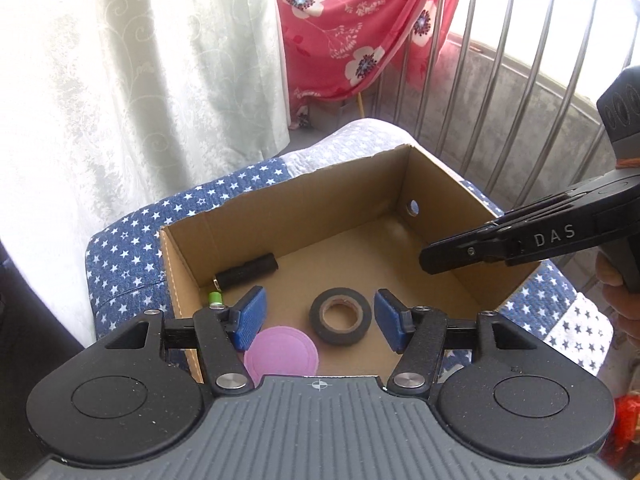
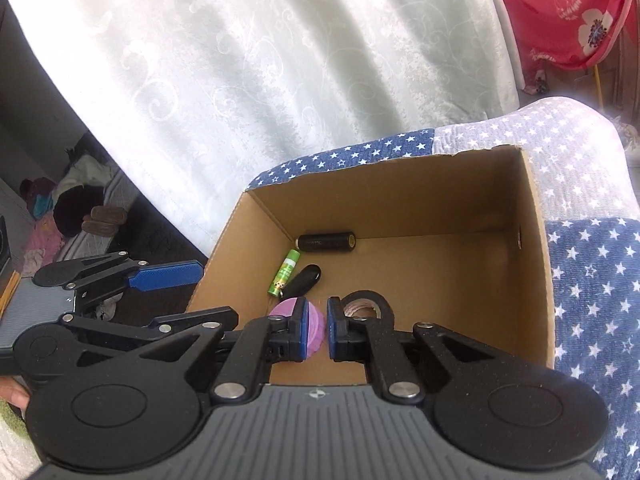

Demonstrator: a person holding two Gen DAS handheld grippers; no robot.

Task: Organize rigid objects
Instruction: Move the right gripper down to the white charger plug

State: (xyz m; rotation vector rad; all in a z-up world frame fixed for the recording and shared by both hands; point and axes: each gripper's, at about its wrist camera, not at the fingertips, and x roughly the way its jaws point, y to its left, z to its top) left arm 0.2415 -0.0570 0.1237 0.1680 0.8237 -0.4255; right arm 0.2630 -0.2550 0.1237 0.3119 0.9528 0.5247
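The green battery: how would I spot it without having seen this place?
Find the cardboard box on the star quilt. In its near-left corner, the green battery lies between a black cylinder and a black fob, the only green thing there.

Open-topped box (image 1: pixel 188 280), right half of floor bare, free to enter from above. Left and near floor crowded: black cylinder (image 2: pixel 326 242), battery (image 2: pixel 285 272), fob (image 2: pixel 304 280), tape roll (image 1: pixel 339 316), pink disc (image 1: pixel 282 354). Right gripper (image 1: pixel 436 258) overhanging right wall.
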